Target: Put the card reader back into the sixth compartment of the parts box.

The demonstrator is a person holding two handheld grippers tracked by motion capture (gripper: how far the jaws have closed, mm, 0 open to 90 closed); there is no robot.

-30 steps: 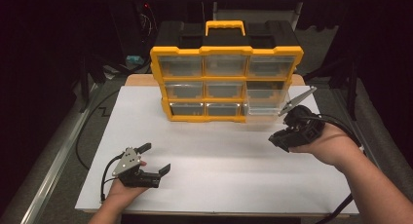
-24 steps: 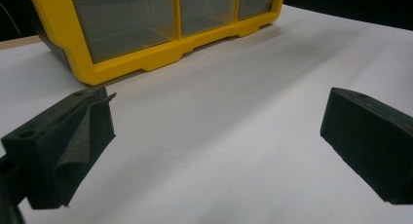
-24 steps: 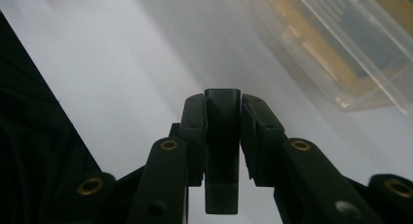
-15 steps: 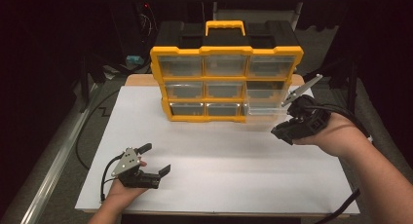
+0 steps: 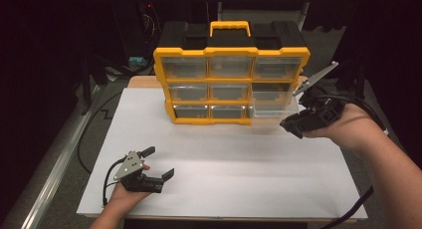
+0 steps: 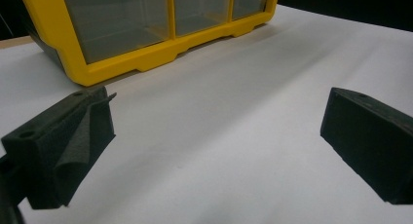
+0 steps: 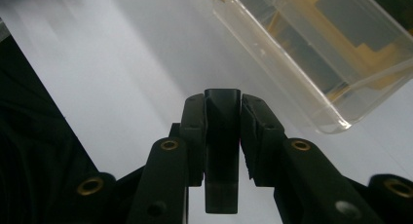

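High view: a yellow and black organiser [image 5: 231, 72] with clear drawers stands upright at the far middle of a white board [image 5: 224, 179], black carry-case body and yellow handle [image 5: 229, 28] behind and above the drawer face. Nine drawer bays, three rows of three. The clear drawer [image 5: 271, 107] at the right end of the lower rows is pulled well out of the frame, sticking toward the right gripper.

Right gripper [image 5: 293, 125] sits at the right edge of the board, held in a hand [image 5: 348, 129], just beside the front of the pulled-out drawer. Right gripper view: its jaws are pressed together on a small black block [image 7: 222, 151] (looks like a tab or handle piece, cannot tell what it belongs to). The drawer [image 7: 311, 53] slants across the upper right of that view, apart from the jaws.

Left gripper [image 5: 159, 163] rests low on the board at near left, grey three-cornered plate on top, cable looping off to the left edge. Jaws spread wide, nothing between them. Left gripper view confirms it: bare white board [image 6: 219, 136] between the two black jaws, organiser base [image 6: 146, 58] ahead, well apart.
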